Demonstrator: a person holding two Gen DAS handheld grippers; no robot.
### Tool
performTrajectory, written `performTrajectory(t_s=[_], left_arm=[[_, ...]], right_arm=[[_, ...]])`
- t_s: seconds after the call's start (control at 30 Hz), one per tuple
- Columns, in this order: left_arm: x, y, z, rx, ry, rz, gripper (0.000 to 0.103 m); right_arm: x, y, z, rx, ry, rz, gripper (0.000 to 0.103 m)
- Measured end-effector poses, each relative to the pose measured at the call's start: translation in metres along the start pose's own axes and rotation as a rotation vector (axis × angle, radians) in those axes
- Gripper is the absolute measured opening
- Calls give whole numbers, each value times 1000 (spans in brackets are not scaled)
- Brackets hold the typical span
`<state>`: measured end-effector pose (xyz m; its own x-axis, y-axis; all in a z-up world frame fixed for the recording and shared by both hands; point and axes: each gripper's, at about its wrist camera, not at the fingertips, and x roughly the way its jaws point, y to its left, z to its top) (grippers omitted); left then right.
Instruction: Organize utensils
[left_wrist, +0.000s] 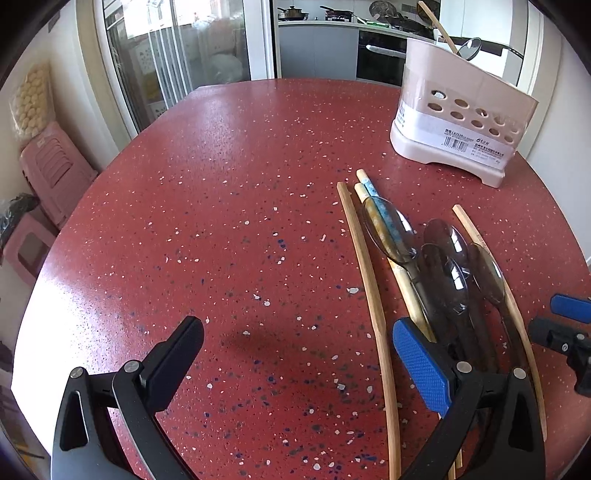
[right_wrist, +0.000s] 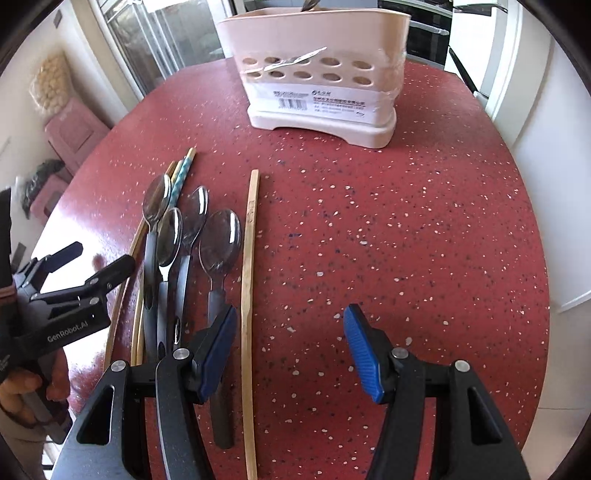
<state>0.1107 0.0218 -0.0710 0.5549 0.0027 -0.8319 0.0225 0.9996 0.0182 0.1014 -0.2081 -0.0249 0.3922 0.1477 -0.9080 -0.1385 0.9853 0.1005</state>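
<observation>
Several spoons (right_wrist: 177, 236) with dark handles lie in a bunch on the red speckled table (right_wrist: 406, 221), with wooden chopsticks (right_wrist: 249, 280) beside and under them. They also show in the left wrist view as spoons (left_wrist: 447, 273) and chopsticks (left_wrist: 369, 273). A pink utensil holder (right_wrist: 317, 74) stands at the back; in the left wrist view the holder (left_wrist: 458, 122) has a spoon and a chopstick in it. My left gripper (left_wrist: 299, 354) is open, left of the pile. My right gripper (right_wrist: 290, 347) is open and empty, just right of the spoon handles, over one chopstick.
Pink stools (left_wrist: 55, 173) stand left of the table. A kitchen counter with pans (left_wrist: 332, 18) and glass doors (left_wrist: 177, 55) lie behind. The left gripper also shows in the right wrist view (right_wrist: 88, 258), at the left of the pile.
</observation>
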Motion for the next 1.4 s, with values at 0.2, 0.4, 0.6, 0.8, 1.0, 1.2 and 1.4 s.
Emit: performTrajectory(t_s=[0.2, 0.4, 0.6, 0.8, 1.0, 1.2, 1.4], left_arm=[[9, 1, 6, 7, 15, -7, 103], [18, 0, 20, 26, 33, -46, 103], [22, -9, 34, 75, 60, -82, 98], [26, -23, 50, 148, 137, -124, 88], [28, -35, 62, 212, 198, -153, 66], [26, -47, 61, 200, 175, -177, 35], [8, -29, 46, 107, 65, -170, 35]], right_arm=[[10, 15, 0, -58, 29, -54, 64], [19, 28, 16, -113, 65, -76, 61], [24, 31, 36, -135, 123, -70, 49], [27, 38, 47, -170, 188, -67, 42], [30, 43, 62, -181, 226, -46, 19], [28, 46, 64, -157, 203, -13, 6], [12, 30, 57, -109, 112, 64, 6]])
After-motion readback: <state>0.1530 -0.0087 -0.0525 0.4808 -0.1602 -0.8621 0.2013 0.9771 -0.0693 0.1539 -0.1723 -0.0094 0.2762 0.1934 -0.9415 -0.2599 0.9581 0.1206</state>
